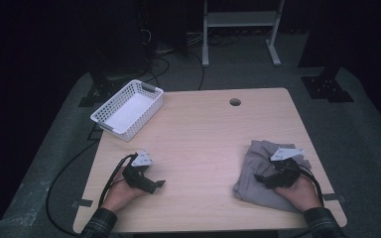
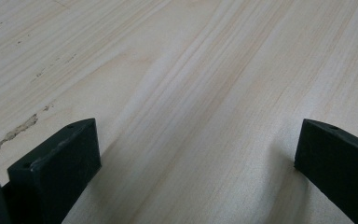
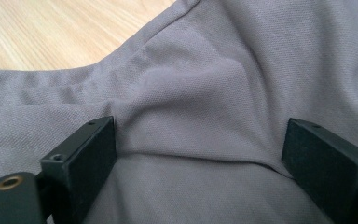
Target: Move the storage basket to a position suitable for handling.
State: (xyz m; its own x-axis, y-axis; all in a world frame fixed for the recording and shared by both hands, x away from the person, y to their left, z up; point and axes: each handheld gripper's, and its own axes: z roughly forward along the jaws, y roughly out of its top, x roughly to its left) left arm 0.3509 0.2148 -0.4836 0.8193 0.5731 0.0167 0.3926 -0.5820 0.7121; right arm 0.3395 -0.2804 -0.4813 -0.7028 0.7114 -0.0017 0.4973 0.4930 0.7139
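Right gripper view, wide right gripper (image 3: 200, 154) over rumpled grey cloth (image 3: 205, 84), left gripper (image 2: 196, 158) wide

Left gripper (image 1: 151, 184): held low near the worktop's front-left corner, fingers (image 2: 60, 163) spread wide. Right gripper (image 1: 265, 179): held low near the front-right corner, fingers (image 3: 81, 161) likewise spread wide.

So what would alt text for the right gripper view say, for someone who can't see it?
Two black jaws of the right hand-held gripper stand wide apart, pressed down on a rumpled grey cloth. A strip of pale wooden table shows at the top left.
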